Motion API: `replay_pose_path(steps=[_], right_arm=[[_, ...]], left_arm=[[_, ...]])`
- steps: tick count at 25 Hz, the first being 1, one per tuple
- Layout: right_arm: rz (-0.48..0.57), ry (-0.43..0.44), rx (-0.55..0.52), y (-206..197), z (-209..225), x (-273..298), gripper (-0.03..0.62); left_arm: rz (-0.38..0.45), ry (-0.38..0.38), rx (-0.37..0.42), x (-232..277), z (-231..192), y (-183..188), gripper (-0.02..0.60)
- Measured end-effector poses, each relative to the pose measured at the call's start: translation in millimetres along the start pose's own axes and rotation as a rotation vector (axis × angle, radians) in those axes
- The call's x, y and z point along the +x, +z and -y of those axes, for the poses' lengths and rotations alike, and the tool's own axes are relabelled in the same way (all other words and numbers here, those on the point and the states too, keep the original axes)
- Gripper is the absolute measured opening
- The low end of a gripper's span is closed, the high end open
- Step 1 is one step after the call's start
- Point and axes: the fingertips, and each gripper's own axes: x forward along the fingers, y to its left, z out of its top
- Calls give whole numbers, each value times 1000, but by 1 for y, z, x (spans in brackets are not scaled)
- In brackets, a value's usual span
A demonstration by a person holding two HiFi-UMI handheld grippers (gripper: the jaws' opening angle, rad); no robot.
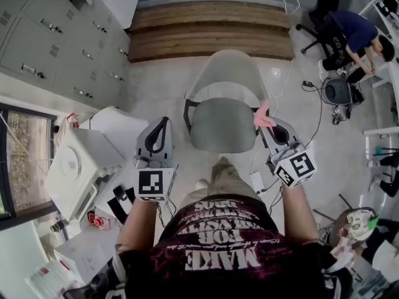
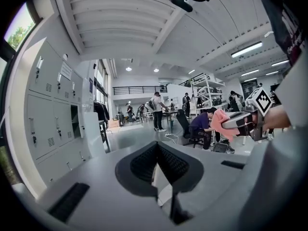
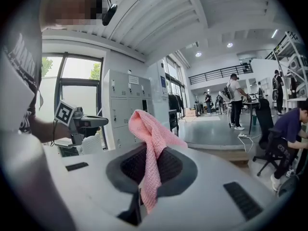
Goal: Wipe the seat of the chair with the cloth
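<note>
The grey chair stands straight ahead of me, its seat [image 1: 222,124] bare and its backrest [image 1: 227,73] on the far side. My right gripper [image 1: 269,122] hovers at the seat's right edge, shut on a pink cloth [image 1: 263,116]. In the right gripper view the cloth [image 3: 151,143] stands up from between the jaws and folds over. My left gripper [image 1: 164,121] is held left of the seat, apart from it, shut on nothing. In the left gripper view its pads [image 2: 144,163] meet, and the right gripper [image 2: 243,121] with the cloth [image 2: 222,121] shows across from it.
Grey lockers [image 1: 56,42] line the left wall, with a white machine [image 1: 81,167] below them. A wooden platform [image 1: 212,30] lies beyond the chair. A seated person [image 1: 358,33] and cables [image 1: 312,86] are at the right. A power strip [image 1: 257,180] lies by my feet.
</note>
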Motion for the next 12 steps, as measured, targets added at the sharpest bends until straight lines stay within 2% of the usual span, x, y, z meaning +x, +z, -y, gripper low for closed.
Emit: replay_pose_path(steps=[6,12], right_arm=[[-57,5,20,-33,31,38,29],[-120,54,46,-72,50,81,29]], left_arm=[[-27,-20,-21,49,1,-24,5],[-75,-27,-64,88,4,-57,5]])
